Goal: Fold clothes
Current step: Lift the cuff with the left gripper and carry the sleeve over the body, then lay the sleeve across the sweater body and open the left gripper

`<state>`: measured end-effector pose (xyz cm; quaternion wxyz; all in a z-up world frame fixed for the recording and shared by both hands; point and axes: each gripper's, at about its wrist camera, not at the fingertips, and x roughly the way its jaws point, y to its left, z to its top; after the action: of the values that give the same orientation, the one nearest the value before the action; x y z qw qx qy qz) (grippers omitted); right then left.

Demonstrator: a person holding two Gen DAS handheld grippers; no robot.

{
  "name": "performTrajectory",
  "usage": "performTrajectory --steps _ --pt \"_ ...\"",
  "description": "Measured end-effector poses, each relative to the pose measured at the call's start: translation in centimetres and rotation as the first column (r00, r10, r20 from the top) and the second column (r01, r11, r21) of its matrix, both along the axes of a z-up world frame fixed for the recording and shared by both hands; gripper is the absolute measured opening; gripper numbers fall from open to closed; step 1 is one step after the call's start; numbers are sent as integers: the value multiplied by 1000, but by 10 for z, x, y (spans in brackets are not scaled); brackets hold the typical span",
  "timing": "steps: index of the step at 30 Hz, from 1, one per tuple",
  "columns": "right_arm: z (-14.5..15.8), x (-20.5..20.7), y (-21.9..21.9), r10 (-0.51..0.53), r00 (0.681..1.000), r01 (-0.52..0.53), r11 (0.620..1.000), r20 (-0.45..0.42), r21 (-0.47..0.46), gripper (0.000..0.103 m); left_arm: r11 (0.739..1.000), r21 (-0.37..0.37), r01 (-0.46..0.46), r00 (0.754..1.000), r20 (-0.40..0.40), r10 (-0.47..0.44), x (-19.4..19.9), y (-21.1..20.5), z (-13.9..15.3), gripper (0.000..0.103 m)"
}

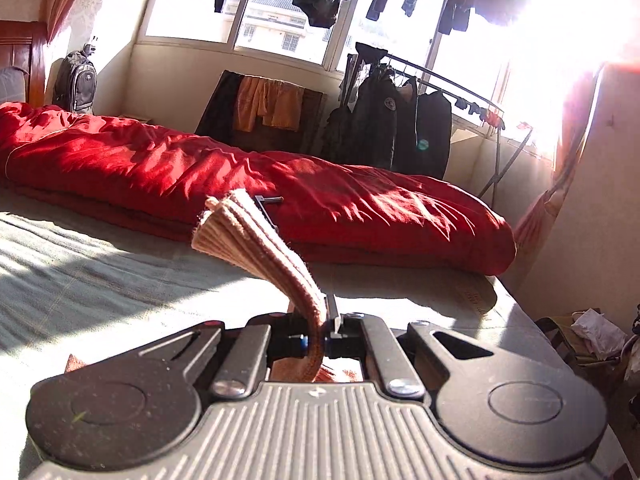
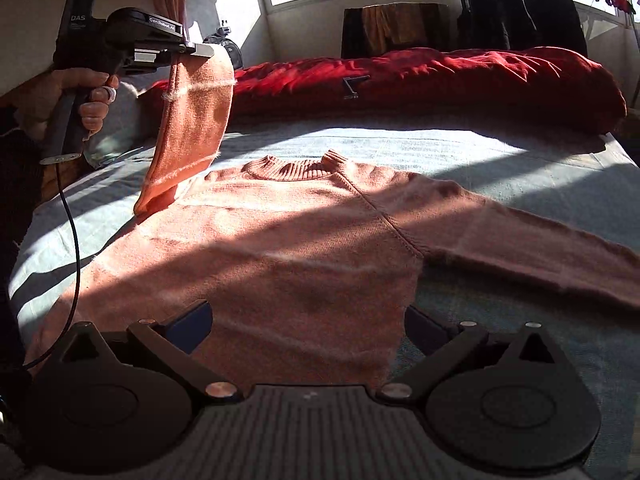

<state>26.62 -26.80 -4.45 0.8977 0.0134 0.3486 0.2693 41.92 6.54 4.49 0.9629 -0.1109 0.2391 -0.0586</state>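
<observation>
The salmon sweater [image 2: 304, 248] lies flat on the grey-green bed [image 2: 500, 148], collar toward the red quilt [image 2: 460, 76]. The left gripper [image 2: 200, 50] is clenched on one sleeve cuff [image 1: 240, 232], holding that sleeve up off the bed. The right gripper [image 2: 308, 320] hangs spread wide over the sweater's lower body, grasping nothing.

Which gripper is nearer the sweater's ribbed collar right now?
Left. The left gripper is shut on the raised sleeve, up beside the collar. The right gripper is open over the sweater's lower body, farther from the collar.
</observation>
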Motion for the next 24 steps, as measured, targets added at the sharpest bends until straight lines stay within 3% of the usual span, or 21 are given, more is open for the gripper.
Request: performTrajectory --steps 11,24 --pt "-5 -1 -10 7 1000 -7 1000 -10 -17 103 998 55 39 993 -110 -33 17 -47 -50 5" --pt "-5 1 -16 15 1000 -15 1000 -11 -21 103 990 116 78 980 -189 -55 26 -80 -83 6"
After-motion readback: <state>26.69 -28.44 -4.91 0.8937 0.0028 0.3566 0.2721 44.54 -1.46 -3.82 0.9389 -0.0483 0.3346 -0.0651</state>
